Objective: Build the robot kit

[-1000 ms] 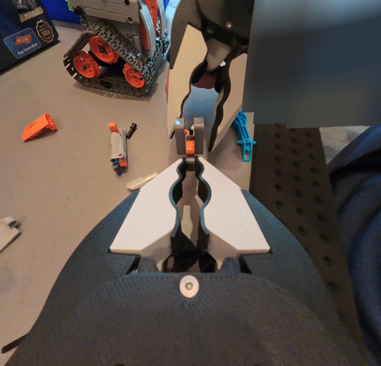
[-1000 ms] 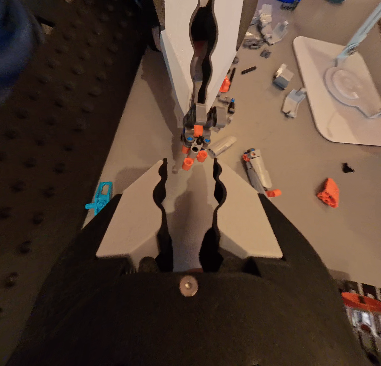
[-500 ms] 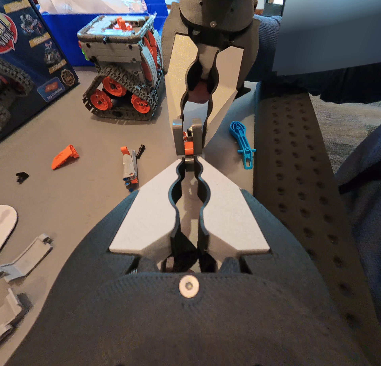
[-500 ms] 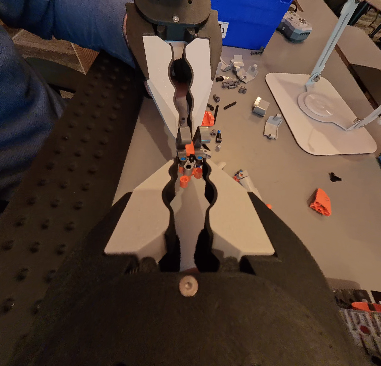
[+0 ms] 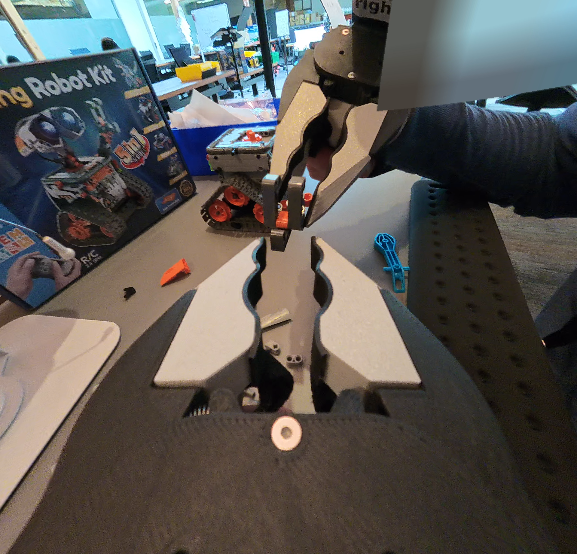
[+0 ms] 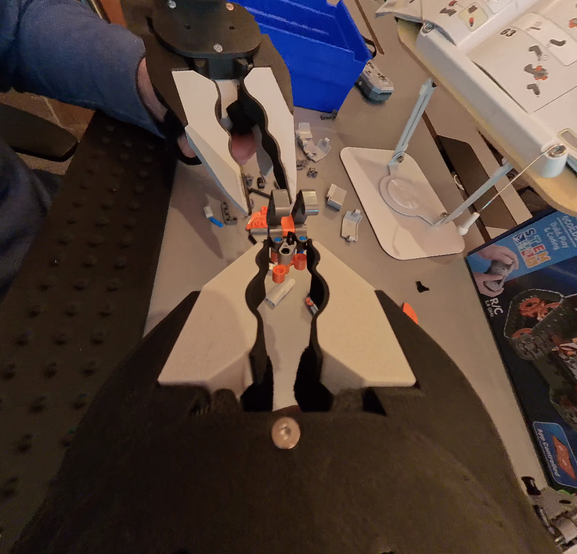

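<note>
Right claw [image 6: 286, 245] clamping grey-orange brick assembly [image 6: 288, 227], left claw [image 5: 287, 242] spread wide, empty, just beside it

The left gripper [image 5: 287, 245] has let go — its jaws, clamped on the grey-and-orange brick assembly [image 5: 283, 209] a second ago, now stand spread with the piece's lower tip just between them. The right gripper [image 6: 285, 245], open and short of the assembly before, has closed on it — both have lifted higher above the surface [image 5: 175, 242].
</note>
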The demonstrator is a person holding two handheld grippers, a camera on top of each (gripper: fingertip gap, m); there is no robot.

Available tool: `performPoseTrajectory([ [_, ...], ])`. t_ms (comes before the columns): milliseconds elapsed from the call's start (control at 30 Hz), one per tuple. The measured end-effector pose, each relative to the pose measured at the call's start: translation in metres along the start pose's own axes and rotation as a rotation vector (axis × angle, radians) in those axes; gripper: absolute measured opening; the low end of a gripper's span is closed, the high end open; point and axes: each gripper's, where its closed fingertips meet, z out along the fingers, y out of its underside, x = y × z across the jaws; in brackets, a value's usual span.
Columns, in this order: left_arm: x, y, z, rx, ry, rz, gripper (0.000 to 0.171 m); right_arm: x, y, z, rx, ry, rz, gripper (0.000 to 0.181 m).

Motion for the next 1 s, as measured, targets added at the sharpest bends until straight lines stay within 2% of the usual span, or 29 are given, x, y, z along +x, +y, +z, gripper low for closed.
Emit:
performPoseTrajectory([
  [200,-0.013,-0.001,-0.010,0.021,-0.020,-0.053,0.032,-0.002,-0.015,0.012,0.049,-0.018,0.011,0.021],
  [367,-0.021,-0.009,-0.017,0.072,-0.041,-0.084,0.034,0.010,-0.018,0.015,0.098,0.041,0.047,0.021],
  [600,-0.031,-0.011,-0.014,0.053,-0.127,0.037,0.036,0.015,-0.010,0.016,0.151,0.007,0.126,0.021],
  [800,-0.030,-0.018,-0.006,0.056,-0.067,-0.010,0.041,0.014,-0.003,0.016,0.108,0.028,0.052,0.021],
  [1000,-0.022,-0.015,0.005,-0.003,-0.009,0.043,0.040,0.010,0.001,0.017,0.077,0.041,-0.015,0.022],
])
